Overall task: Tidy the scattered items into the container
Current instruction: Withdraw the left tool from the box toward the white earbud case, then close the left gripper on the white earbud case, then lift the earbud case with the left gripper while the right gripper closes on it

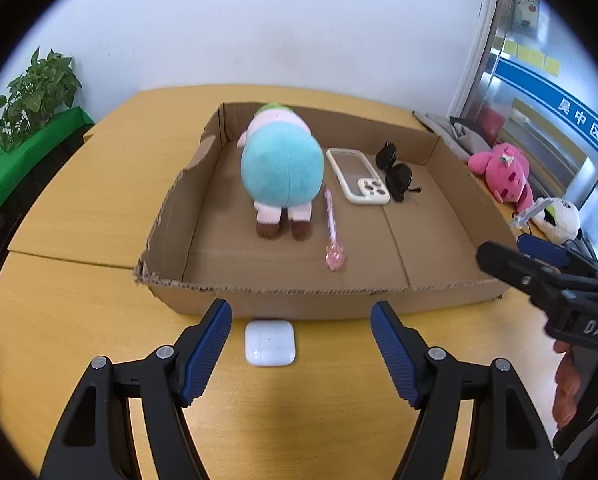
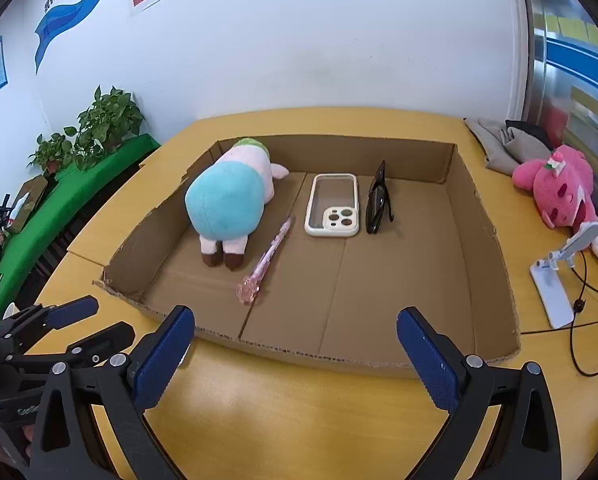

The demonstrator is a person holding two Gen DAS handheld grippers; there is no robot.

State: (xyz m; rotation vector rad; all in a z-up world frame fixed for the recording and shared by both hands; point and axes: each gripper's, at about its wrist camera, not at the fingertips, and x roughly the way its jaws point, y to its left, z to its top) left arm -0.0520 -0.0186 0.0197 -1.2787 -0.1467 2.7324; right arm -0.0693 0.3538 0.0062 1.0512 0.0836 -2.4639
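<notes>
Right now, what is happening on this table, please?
A person holds two claws, both open and empty. The shallow cardboard box already holds a blue plush toy, a pink pen, a cream phone case and black sunglasses. A small white earbuds case lies outside, before the left claw.

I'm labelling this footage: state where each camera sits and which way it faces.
Left wrist: on the left claw, angled down over a white earbud case before the cardboard box; the right claw and a hand show at right.
Right wrist: on the right claw, angled down at the box's near wall; the left claw shows at left.
Shared: box, blue plush, phone case, pink pen, sunglasses.
</notes>
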